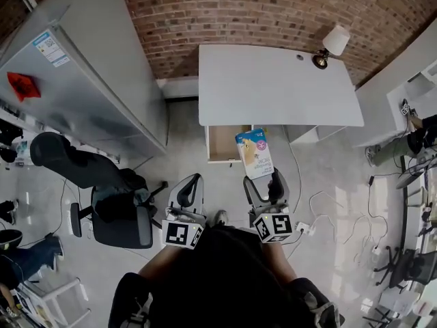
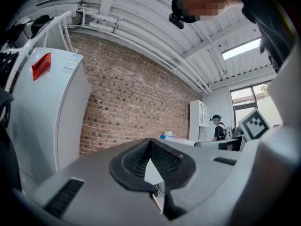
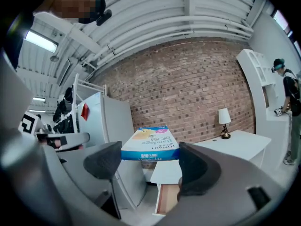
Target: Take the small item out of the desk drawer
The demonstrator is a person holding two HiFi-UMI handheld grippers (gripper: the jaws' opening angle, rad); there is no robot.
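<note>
Person's dark torso [image 1: 218, 279] hides both hands. Right gripper [image 1: 265, 182] clamps the near end of the blue-and-white box [image 1: 254, 152], held off the desk's [image 1: 273, 80] front edge. Its long axis points at the desk, and its far end covers part of the open drawer [image 1: 225, 142]. Left gripper [image 1: 189, 191] jaws are together, with nothing in them.

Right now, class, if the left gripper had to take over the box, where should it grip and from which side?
Probably the free far half of the box, coming in from the left and closing on its flat top and bottom faces. The right gripper pinches the near end across its width, so that end is taken.
</note>
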